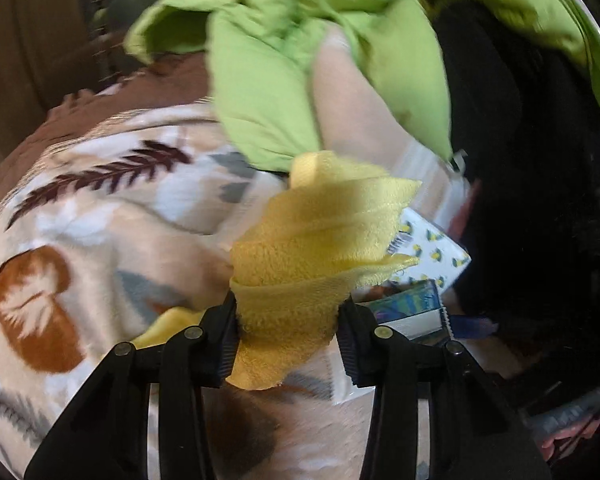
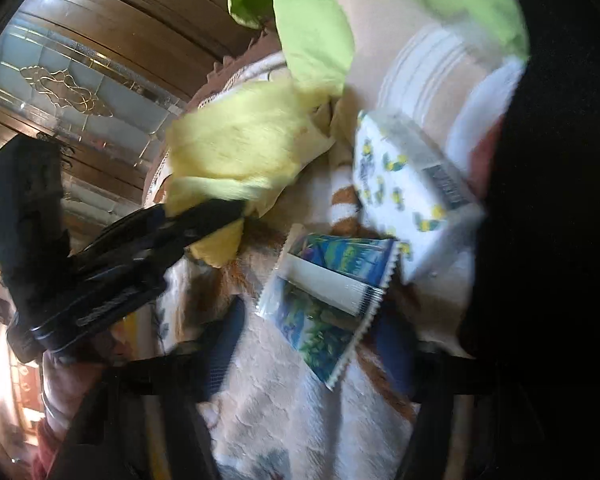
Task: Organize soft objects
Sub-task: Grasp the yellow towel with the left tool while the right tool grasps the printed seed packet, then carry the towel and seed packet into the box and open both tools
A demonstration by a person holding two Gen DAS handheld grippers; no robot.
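**Yellow cloth gripped over the patterned blanket**

While our left claw (image 1: 288, 330) clamps down on the bunched yellow cloth (image 1: 316, 240), we hold that cloth just above the leaf-patterned blanket (image 1: 100, 216). Our right claw (image 2: 312, 344) stands open, its blue-padded fingers (image 2: 224, 344) on either side of a glossy blue-green packet (image 2: 332, 284) lying on the blanket, and we cannot tell whether they touch it. Beside the packet sits a white pack with yellow prints (image 2: 408, 184). Behind, we see a lime-green quilt (image 1: 260, 80) heaped on a pale folded cloth (image 1: 360, 112), and dark fabric (image 1: 520, 160) fills the right.
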